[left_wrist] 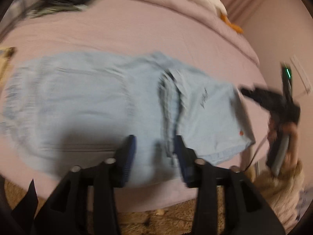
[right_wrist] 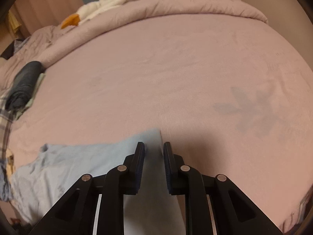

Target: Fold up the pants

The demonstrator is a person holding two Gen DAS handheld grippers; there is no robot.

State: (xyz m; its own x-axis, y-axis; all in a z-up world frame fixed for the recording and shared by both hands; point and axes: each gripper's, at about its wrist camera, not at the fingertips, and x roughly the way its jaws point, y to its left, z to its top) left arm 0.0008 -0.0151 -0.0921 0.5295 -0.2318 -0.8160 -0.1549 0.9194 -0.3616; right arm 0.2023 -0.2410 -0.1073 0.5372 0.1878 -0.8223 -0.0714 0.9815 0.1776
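- Bed (right_wrist: 176, 68): pink sheet, rumpled quilt at far edge.
- Pants (left_wrist: 97, 101): pale blue, soft, flat near front edge.
- Left gripper (left_wrist: 154, 156): released.
- Right gripper (right_wrist: 154, 164): released, narrow gap over pants.

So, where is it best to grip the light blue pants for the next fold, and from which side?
Probably the flat hem corner of the light blue pants, approached from the near bed edge. It lies free on the pink sheet, just before the right gripper.
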